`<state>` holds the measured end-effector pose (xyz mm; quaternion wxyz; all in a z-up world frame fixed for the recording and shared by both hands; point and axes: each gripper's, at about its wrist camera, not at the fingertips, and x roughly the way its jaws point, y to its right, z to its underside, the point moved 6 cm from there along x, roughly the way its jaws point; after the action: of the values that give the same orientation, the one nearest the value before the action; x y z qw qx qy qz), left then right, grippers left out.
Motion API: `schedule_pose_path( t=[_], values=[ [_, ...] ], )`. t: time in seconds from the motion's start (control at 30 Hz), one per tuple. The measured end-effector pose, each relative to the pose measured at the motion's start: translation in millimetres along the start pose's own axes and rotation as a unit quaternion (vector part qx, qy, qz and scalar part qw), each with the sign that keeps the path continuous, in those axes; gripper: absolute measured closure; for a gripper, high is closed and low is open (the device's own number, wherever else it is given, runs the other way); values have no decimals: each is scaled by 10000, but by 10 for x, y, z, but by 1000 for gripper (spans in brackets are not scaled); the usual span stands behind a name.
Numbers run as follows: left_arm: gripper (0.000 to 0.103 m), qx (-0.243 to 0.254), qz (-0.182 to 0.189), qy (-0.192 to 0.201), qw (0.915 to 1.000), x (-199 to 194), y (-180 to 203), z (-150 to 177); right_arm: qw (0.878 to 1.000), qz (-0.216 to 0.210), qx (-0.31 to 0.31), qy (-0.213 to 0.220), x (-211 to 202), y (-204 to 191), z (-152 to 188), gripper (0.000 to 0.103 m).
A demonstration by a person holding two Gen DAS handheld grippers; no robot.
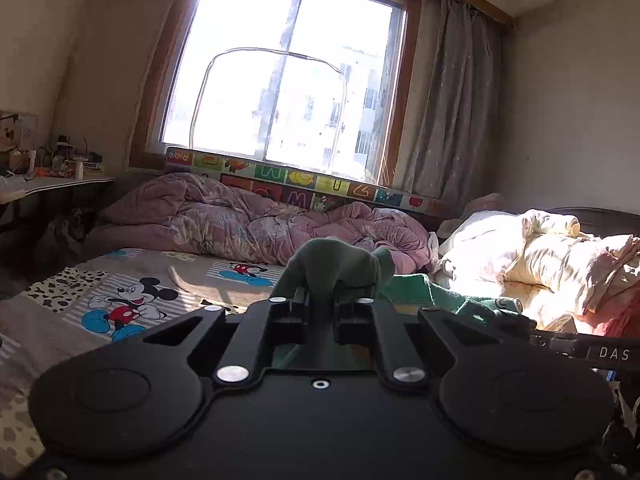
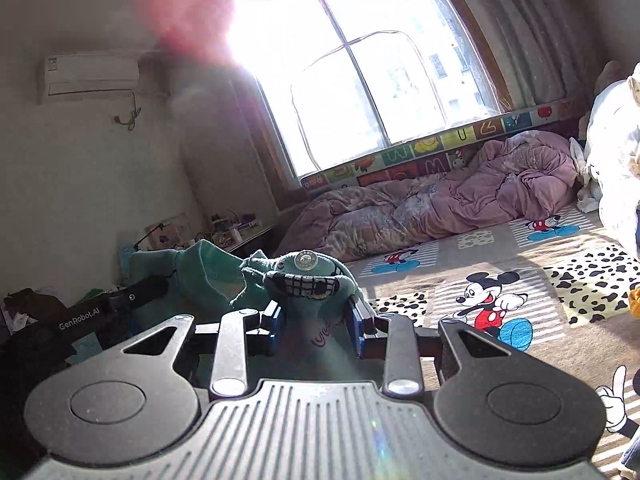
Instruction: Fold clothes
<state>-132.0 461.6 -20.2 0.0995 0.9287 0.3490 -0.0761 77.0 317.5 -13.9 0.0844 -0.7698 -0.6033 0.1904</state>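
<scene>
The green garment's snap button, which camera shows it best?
The right wrist view. There the snap button faces the lens on the green garment, which the right gripper pinches. The left wrist view shows only plain green fabric bunched in the left gripper, no button.

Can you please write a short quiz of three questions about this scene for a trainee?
1. True or false: the left gripper is shut on the green garment.
2. What lies along the window side of the bed?
A. a pink quilt
B. a blue suitcase
C. a wooden chair
3. Fill in: the right gripper holds a part of the garment that bears a round metal ____.

Key
1. True. Cloth bunches between the left fingers, which stand nearly together.
2. A.
3. Button. It sits above a toothy grin pattern, and the right fingers press the cloth from both sides.
</scene>
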Motion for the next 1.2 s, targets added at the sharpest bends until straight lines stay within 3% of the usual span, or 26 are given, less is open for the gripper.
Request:
schedule_pose_path(
  t=[0.13,0.33,0.63,0.83,0.97,1.17,1.2],
  values=[
    [95,489,-4,-1170,9919,127,2,504,9983,144,12,-562,108,152,513,69],
    [96,1622,307,-2178,9619,-94,133,1102,9926,315,227,-1151,33,220,1305,70],
    [97,2510,684,-2784,9245,-511,125,1635,9891,138,-157,-1460,-438,-184,1871,74],
    [97,2943,985,-3025,9012,-793,244,2020,9842,-22,-567,-1675,-668,-400,2223,86],
    [97,3311,1163,-3191,8803,-994,288,2265,9783,-152,-865,-1878,-827,-587,2451,87],
    [97,3302,1399,-3679,8579,-1174,154,2563,9783,-289,-247,-2037,-1184,-613,2733,85],
    [94,3067,1457,-3818,8596,-1210,113,2570,9804,-221,-30,-1960,-1229,-552,2735,83]
  ],
)
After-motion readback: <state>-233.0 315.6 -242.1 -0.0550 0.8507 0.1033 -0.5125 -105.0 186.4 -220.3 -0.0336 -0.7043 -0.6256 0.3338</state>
